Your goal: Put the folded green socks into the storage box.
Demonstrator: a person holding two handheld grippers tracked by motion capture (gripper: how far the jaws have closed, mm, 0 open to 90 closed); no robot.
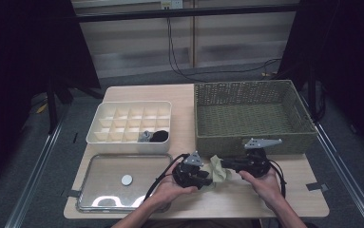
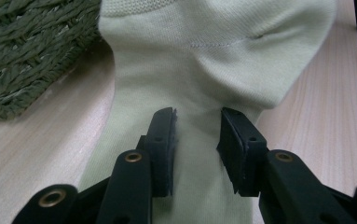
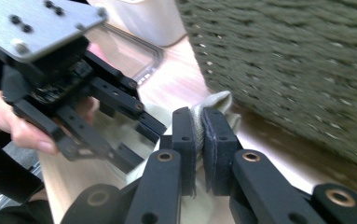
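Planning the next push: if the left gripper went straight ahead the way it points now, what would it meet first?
The left gripper stands open over the pale green sock, so it would ride further along the sock first. Beyond that lies bare table; the woven basket sits off to one side, probably clear of the line.

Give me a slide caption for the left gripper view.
Left gripper, fingers open, straddling a pale green sock on the wooden table beside a woven basket.
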